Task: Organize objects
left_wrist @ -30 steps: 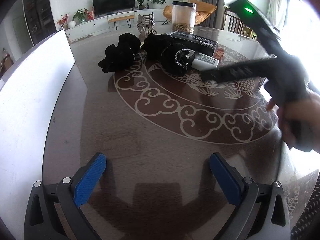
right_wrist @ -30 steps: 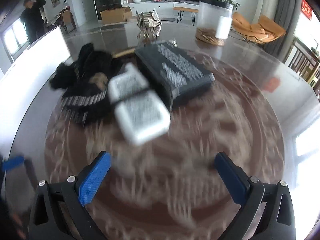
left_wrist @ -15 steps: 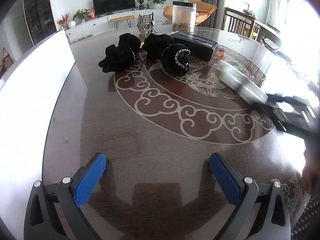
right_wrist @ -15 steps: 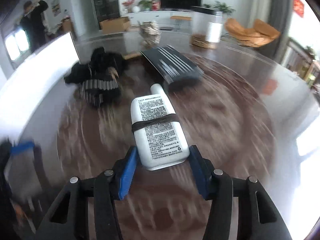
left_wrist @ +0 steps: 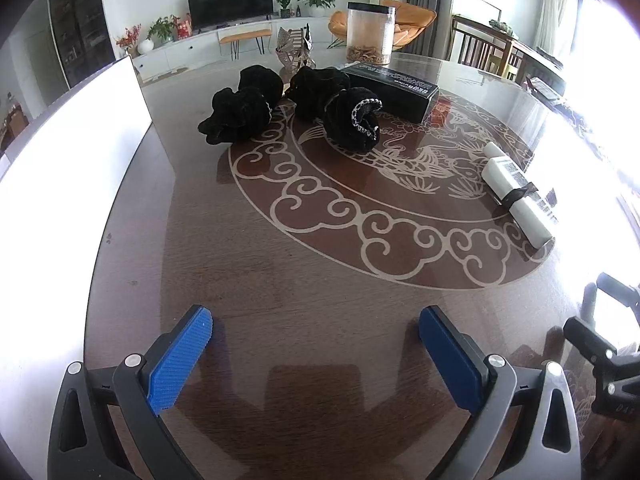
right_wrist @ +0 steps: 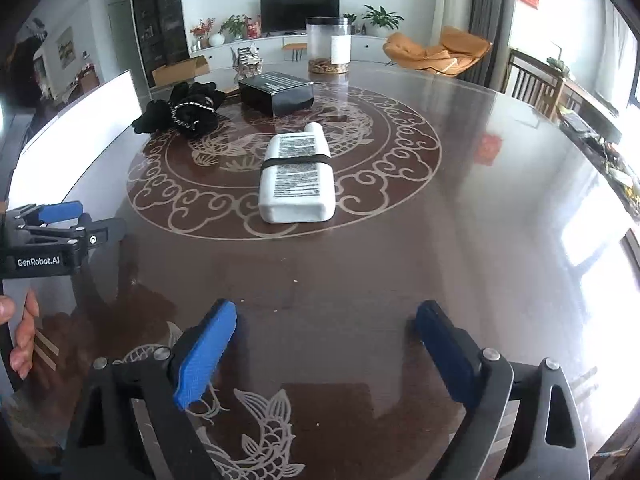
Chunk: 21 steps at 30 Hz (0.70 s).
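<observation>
My right gripper (right_wrist: 326, 354), lower centre of its view, is spread wide and holds nothing. My left gripper (left_wrist: 316, 358) is also spread and holds nothing, hovering low over the table (left_wrist: 280, 280). The white bottle (right_wrist: 298, 174) lies flat mid-frame, a black band around it, well apart from the pile. I judge it sorted by type. Black scrunchies (left_wrist: 288, 104) cluster upper centre, beside the black box (left_wrist: 394, 90); the clear jar (left_wrist: 370, 34) stands behind. Glossy dark round tabletop with pale scrollwork. Living room beyond: TV (right_wrist: 299, 12), plants, orange chair (right_wrist: 438, 52).
</observation>
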### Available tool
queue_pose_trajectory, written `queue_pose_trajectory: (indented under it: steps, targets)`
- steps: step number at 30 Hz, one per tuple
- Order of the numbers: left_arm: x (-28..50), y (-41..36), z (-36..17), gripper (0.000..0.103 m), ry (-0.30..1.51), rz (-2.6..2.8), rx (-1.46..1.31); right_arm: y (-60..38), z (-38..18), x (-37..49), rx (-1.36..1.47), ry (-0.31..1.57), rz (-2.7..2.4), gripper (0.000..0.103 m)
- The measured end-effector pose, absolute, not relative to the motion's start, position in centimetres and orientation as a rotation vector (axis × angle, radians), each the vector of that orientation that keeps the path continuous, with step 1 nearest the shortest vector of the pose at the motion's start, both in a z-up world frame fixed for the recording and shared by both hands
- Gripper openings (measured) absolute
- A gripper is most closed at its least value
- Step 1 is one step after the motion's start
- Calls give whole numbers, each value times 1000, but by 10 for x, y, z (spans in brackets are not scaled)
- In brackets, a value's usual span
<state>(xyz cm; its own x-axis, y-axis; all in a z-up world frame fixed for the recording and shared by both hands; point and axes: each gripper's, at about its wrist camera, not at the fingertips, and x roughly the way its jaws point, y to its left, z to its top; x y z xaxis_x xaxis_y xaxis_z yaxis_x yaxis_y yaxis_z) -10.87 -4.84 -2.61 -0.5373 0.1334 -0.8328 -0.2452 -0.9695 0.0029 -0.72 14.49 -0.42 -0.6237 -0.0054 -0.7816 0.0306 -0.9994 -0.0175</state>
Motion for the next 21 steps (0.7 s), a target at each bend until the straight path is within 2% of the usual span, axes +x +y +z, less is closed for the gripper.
queue_pose_trajectory:
  steps: [9,16,18,19,20,21]
  targets:
    - [-200,6,-22,103,163,2520,-1485,141,-9,-11,1360,47,-2787,99]
    - [-277,25,-24,103,190,2605,-1557,140,-10,-10,1359,49,-2784,99]
    - [-276,26,-22,77,176,2609,-1496,139,-10,-11,1360,50,-2784,100]
    - [-273,26,-19,52,152,2604,-1464,139,-10,-11,1360,50,-2784,100]
    - [-267,27,-18,34,171,2608,-1449,139,-10,-10,1360,51,-2782,100]
    - [-261,29,-17,31,183,2595,-1433,139,-10,-10,1361,51,-2780,101]
